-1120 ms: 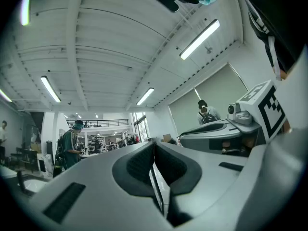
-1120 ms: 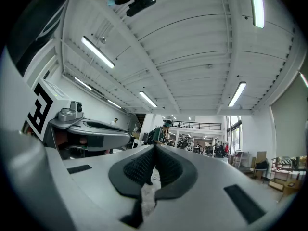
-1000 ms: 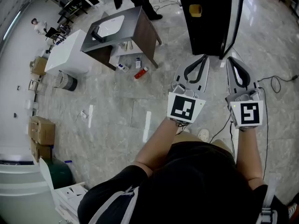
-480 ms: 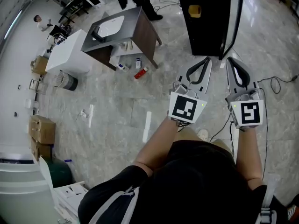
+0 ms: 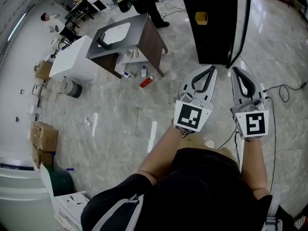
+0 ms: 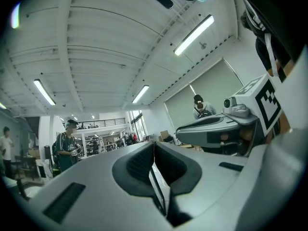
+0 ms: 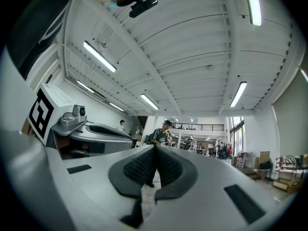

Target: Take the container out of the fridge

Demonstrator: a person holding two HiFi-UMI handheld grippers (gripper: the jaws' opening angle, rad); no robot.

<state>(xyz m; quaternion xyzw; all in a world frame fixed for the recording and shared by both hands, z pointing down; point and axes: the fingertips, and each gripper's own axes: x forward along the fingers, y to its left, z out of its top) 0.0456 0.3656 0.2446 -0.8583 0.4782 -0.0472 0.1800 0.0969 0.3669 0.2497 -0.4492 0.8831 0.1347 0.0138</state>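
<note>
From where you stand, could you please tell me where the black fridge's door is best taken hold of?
The door's free edge, which seems to stand ajar at the black fridge's right side. Come from the right with the right tongs, opened first: that edge is thin and upright. I see no handle.

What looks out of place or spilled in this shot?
What looks like a small red bottle lies on its side on the grey marble floor beside the brown sink cabinet, with small white bottles close by. They look like strays on the floor. Nothing else stands out.
</note>
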